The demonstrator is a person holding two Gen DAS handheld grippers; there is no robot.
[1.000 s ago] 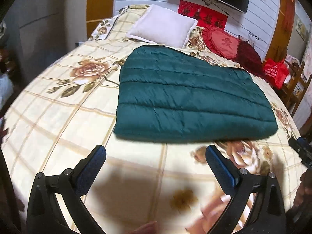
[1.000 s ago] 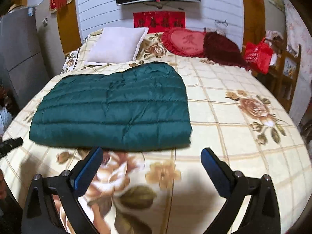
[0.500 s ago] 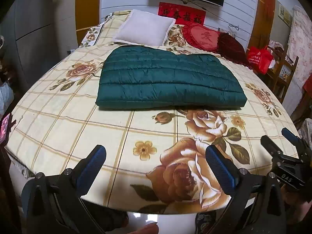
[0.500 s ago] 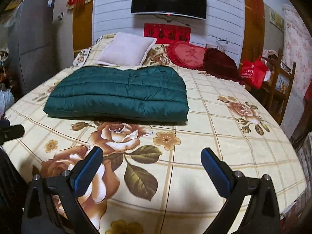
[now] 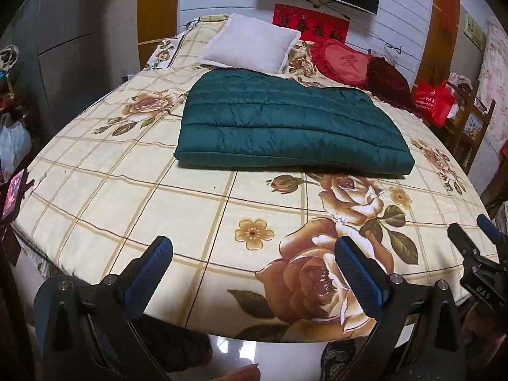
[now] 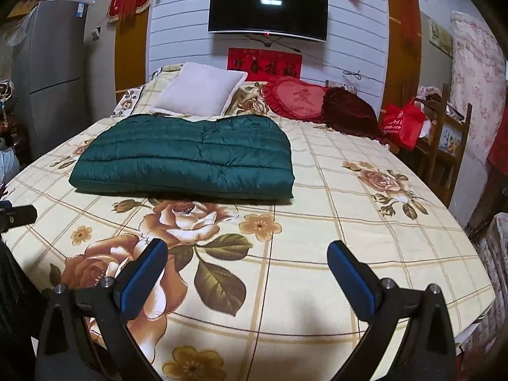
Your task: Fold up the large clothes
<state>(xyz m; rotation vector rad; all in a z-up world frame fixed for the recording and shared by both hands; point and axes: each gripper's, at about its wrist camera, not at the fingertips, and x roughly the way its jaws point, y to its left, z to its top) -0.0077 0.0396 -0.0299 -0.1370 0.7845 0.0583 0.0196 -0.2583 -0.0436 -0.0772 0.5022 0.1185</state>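
**Standing back from a folded coat: the fold looks finished**

Resting flat on the bed, the dark green quilted down garment (image 5: 292,130) lies as a neat thick rectangle, its layers stacked and its near edge straight and even. In the left wrist view it sits at about twelve o'clock, past the big printed roses; in the right wrist view it (image 6: 187,162) lies toward eleven o'clock. No sleeve, hood or hem trails out of the bundle on the sides that show; its far edge bulges in two soft humps, and what lies under that edge is hidden.

The left gripper (image 5: 254,258) hangs over the foot of the cream checked bedspread with rose print (image 5: 104,197), its blue-padded jaws spread wide with nothing between them. The right gripper (image 6: 247,263) is likewise spread and empty, well apart from the garment. Its black tip also shows at three to four o'clock in the left view.

By my reading, the folding is done or very nearly so: the garment is compact, squared and left alone, with both claws clear of it near the bed's edge. What could remain is a further fold in half to make it smaller, or a tidy of the humped far edge, but nothing in view demands it. Beyond the bundle, a pale square pillow (image 6: 200,90) and a red heart-shaped frilled cushion (image 6: 297,98) sit at the head of the bed.
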